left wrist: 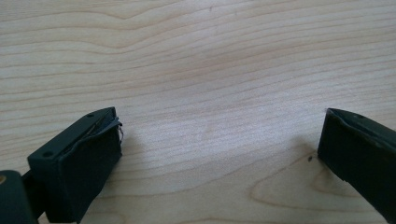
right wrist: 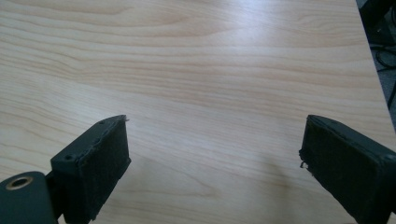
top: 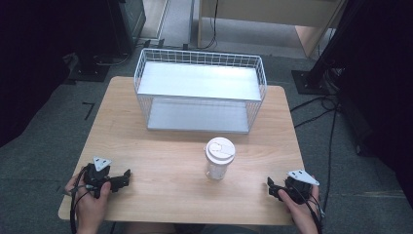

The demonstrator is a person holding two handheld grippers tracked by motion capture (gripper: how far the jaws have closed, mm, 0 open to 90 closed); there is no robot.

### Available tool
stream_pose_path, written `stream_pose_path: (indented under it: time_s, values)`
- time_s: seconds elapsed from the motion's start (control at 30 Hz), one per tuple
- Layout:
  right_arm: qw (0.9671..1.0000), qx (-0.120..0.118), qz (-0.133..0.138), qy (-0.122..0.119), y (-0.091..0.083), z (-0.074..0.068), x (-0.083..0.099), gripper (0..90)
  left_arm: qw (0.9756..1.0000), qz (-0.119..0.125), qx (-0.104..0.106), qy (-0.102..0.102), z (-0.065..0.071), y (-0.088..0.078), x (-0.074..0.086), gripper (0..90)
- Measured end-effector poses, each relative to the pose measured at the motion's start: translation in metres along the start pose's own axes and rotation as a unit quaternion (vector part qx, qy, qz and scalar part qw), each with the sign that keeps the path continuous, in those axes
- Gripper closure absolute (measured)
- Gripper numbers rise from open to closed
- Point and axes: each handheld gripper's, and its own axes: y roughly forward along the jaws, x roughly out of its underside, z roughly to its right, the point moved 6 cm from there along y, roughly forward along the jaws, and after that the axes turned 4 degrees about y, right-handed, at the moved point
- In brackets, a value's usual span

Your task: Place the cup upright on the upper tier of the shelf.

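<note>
The left hand-held gripper [top: 127,176] rests on the wooden table [top: 165,161] near its front edge, well to the left of the cup [top: 219,159], jaws wide with nothing between them. The right hand-held gripper [top: 269,186] lies to the cup's right, also spread and empty. The lidded, apparently clear cup stands upright between them. Behind the cup sits a white wire basket [top: 200,90].

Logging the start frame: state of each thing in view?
cup: upright on the table, lid on, untouched
wire basket: upright at the far side, both shelves bare
left gripper: open, nothing between the jaws, low over the table
right gripper: open, nothing between the jaws, low over the table
</note>
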Motion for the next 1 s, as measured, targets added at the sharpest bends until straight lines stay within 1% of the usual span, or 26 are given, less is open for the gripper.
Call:
stream_pose_path:
  time_s: [0.1,0.13,0.17,0.23,0.3,0.33,0.37,0.4,0.43,0.5,0.53,0.6,0.7,0.73,0.77,0.8,0.87,0.9,1.0]
  values:
    - [0.9999,-0.009,0.007,-0.004,-0.001,-0.010,-0.003,7.9,1.0000,0.000,0.000,0.000,0.000,0.000,0.000,0.0]
    - [0.9999,-0.009,0.009,-0.008,-0.002,-0.013,-0.004,7.9,1.0000,0.000,0.000,0.001,0.000,0.000,0.000,0.0]
    - [0.9998,-0.006,0.016,-0.014,-0.002,-0.018,-0.006,7.9,1.0000,-0.001,0.001,0.002,0.000,0.000,0.000,0.0]
    - [0.9997,-0.007,0.019,-0.017,-0.003,-0.021,-0.008,7.9,1.0000,-0.001,0.002,0.003,0.000,0.000,0.000,0.0]
    - [0.9994,-0.011,0.027,-0.021,-0.003,-0.030,-0.011,7.9,1.0000,-0.001,0.002,0.003,0.000,0.000,0.000,0.0]
    - [0.9994,-0.011,0.027,-0.021,-0.003,-0.030,-0.011,7.9,1.0000,-0.001,0.002,0.003,0.000,0.000,0.000,0.0]
    - [0.9993,-0.012,0.027,-0.023,-0.003,-0.033,-0.012,7.9,1.0000,-0.001,0.002,0.003,0.000,0.000,0.000,0.0]
    - [0.9990,-0.018,0.029,-0.028,-0.003,-0.039,-0.013,7.9,1.0000,-0.001,0.002,0.003,0.000,0.000,0.000,0.0]
    - [0.9990,-0.018,0.029,-0.028,-0.003,-0.039,-0.013,7.9,1.0000,-0.001,0.002,0.003,0.000,0.000,0.000,0.0]
    - [0.9989,-0.022,0.029,-0.032,-0.002,-0.045,-0.013,7.9,1.0000,-0.001,0.002,0.003,0.000,0.000,0.000,0.0]
    - [0.9986,-0.027,0.029,-0.035,-0.002,-0.050,-0.013,7.9,1.0000,-0.001,0.002,0.003,0.000,0.000,0.000,0.0]
    - [0.9983,-0.030,0.030,-0.041,-0.002,-0.056,-0.013,8.0,1.0000,-0.001,0.002,0.003,0.000,0.000,0.000,0.0]
    - [0.9976,-0.035,0.033,-0.049,-0.001,-0.063,-0.014,7.9,1.0000,-0.001,0.002,0.003,0.000,0.000,0.000,0.0]
    - [0.9976,-0.035,0.033,-0.049,-0.001,-0.063,-0.014,7.9,1.0000,-0.001,0.002,0.003,0.000,0.000,0.000,0.0]
    - [0.9975,-0.037,0.033,-0.050,-0.001,-0.066,-0.014,8.0,1.0000,-0.001,0.002,0.003,0.000,0.000,0.000,0.0]
    - [0.9971,-0.042,0.033,-0.054,-0.001,-0.072,-0.014,7.9,1.0000,-0.001,0.002,0.003,0.000,0.000,0.000,0.0]
    - [0.9963,-0.050,0.034,-0.061,0.000,-0.078,-0.015,8.0,1.0000,-0.001,0.002,0.003,0.000,0.000,0.000,0.0]
    - [0.9963,-0.050,0.034,-0.061,0.000,-0.078,-0.015,8.0,1.0000,-0.001,0.002,0.003,0.000,0.000,0.000,0.0]
    - [0.9952,-0.060,0.037,-0.069,0.001,-0.091,-0.017,8.0,1.0000,-0.001,0.001,0.003,0.000,0.000,0.000,0.0]
